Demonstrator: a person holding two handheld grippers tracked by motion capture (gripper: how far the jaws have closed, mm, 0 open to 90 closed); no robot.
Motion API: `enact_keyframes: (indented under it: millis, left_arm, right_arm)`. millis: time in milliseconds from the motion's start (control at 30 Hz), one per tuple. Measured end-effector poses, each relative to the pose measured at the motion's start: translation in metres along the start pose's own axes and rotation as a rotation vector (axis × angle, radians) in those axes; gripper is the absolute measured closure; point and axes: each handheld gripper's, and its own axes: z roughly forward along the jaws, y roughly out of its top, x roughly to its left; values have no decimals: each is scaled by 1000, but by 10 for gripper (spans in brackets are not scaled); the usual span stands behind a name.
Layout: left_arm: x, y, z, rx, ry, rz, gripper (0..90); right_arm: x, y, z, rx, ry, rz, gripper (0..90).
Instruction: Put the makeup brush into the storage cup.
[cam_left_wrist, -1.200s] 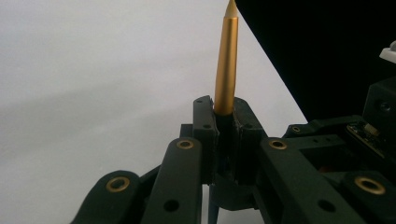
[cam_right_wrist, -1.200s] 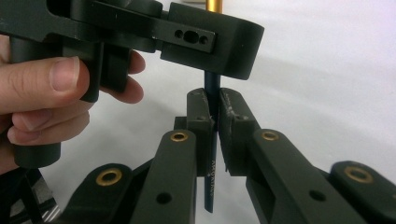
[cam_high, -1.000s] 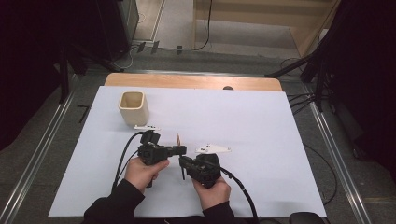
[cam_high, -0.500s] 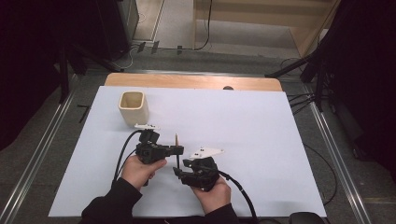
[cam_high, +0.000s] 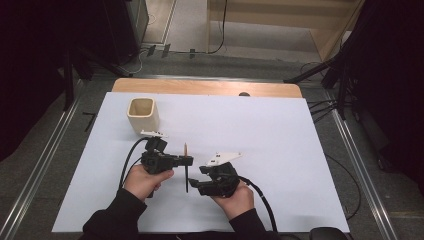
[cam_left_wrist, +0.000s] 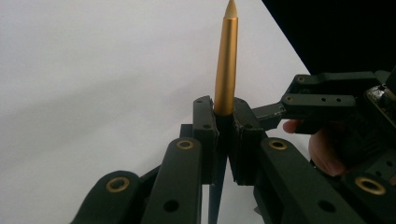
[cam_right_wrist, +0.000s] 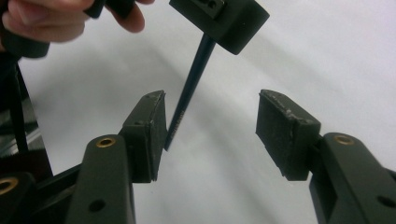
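Far left you have dark floor and a metal rail (cam_high: 42, 165) running along the table; the white sheet (cam_high: 280, 145) covers most of the tabletop, with a strip of bare wood (cam_high: 200, 87) along the far edge; a cream square cup (cam_high: 143, 114) stands upright and open-topped on the sheet's far-left part. Near you, your left gripper (cam_high: 189, 160) points right with its jaws clamped together on a pen (cam_high: 186, 170); the pen stands roughly upright off the sheet, gold pointed end up, dark end down. Just right of it, your right gripper (cam_high: 196, 183) has its jaws wide apart; in the right gripper view the pen's dark lower end (cam_right_wrist: 184, 109) sits between them, close by the left pad (cam_right_wrist: 154, 135), contact unclear. Right of the table: another rail (cam_high: 360, 172), cables, dark stands; beyond, a light wooden bench.
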Motion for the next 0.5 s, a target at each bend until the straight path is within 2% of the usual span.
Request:
enact_keyframes:
  millis: [267, 333, 500]
  left_arm:
    - [1, 1, -2, 25, 10, 20, 838]
    - [1, 1, -3, 29, 12, 23, 839]
    - [-1, 1, -4, 30, 8, 26, 839]
  right_arm:
    - [-4, 1, 4, 28, 56, -44, 383]
    - [-3, 1, 6, 38, 69, -85, 369]
    - [-4, 3, 5, 54, 74, -104, 353]
